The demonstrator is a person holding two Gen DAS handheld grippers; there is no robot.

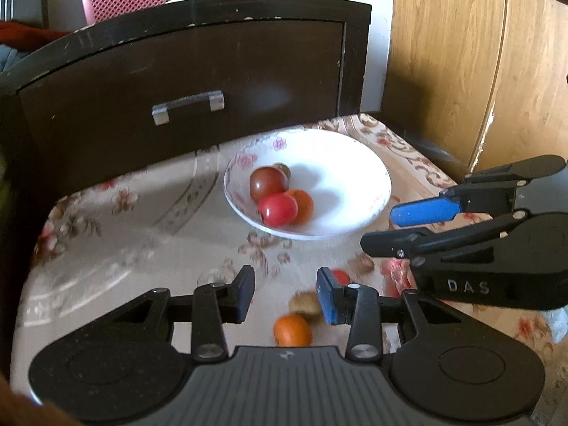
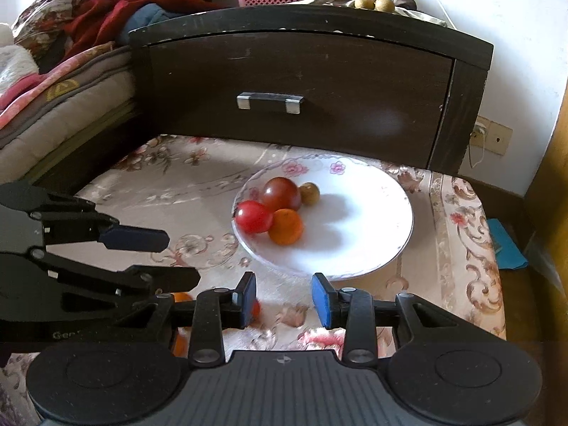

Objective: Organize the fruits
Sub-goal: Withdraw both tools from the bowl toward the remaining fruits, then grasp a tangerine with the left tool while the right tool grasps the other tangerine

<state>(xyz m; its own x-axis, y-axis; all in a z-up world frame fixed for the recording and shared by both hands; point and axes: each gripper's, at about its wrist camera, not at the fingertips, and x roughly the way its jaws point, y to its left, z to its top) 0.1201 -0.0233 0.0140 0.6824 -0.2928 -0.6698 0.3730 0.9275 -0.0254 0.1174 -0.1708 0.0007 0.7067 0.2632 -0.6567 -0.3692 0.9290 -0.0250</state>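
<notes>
Your left gripper [image 1: 285, 293] is black plastic: two jointed link arms with silver pivot screws, each ending in a blue pad [image 1: 328, 298]. Behind them sits a ribbed grey housing with a small star-like emblem, flanked by two round, speckled black discs. Your right gripper [image 2: 284, 298] is built the same, with blue pads [image 2: 321, 300] and silver rivets. Seen from the side in the left wrist view, its body carries pale raised letters reading "DAS".
</notes>
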